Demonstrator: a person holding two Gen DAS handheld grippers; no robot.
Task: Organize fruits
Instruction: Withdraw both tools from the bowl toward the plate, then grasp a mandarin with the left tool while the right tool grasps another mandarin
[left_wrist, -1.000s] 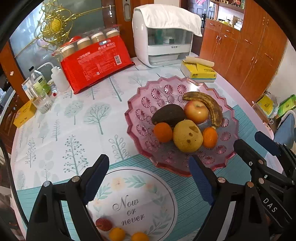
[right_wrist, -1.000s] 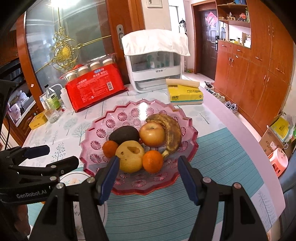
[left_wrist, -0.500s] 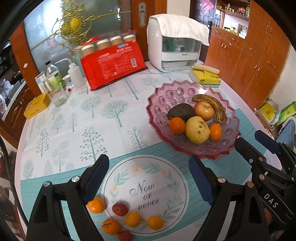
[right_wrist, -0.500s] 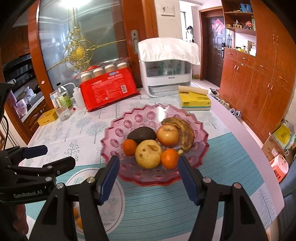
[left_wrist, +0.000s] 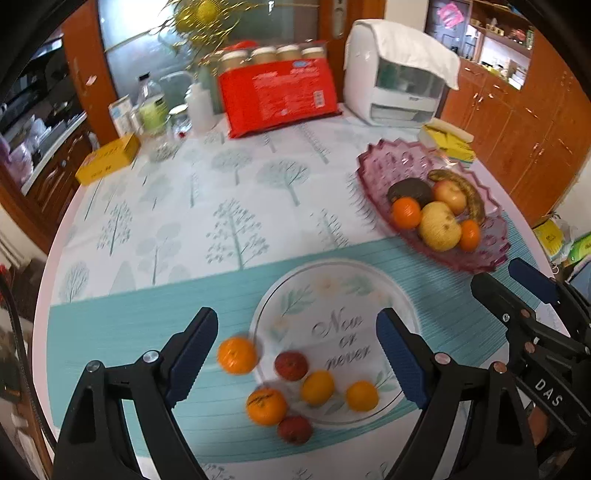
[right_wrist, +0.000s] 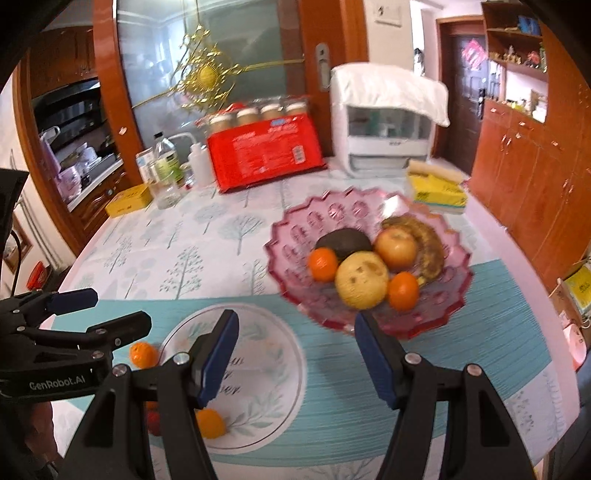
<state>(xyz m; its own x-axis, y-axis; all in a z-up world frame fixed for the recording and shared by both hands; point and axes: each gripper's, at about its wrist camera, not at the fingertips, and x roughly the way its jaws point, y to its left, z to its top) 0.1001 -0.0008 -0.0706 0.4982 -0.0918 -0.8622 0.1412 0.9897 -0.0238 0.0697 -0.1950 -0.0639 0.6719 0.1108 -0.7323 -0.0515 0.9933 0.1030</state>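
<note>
Six loose small fruits (left_wrist: 291, 384) lie on the desk (left_wrist: 221, 229) directly ahead of the left tongs (left_wrist: 295, 354), wide and empty. Right tongs (right_wrist: 293, 354), also wide and empty, face the pink bowl (right_wrist: 295, 236). Left is nearer.

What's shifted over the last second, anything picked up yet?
Nothing picked up. Both views have drawn back from the pink fruit bowl, so the loose oranges and red fruits near the round mat now show between the left hand-held gripper fingers. The right hand-held gripper is open too. The bowl's fruit is unchanged.
</note>
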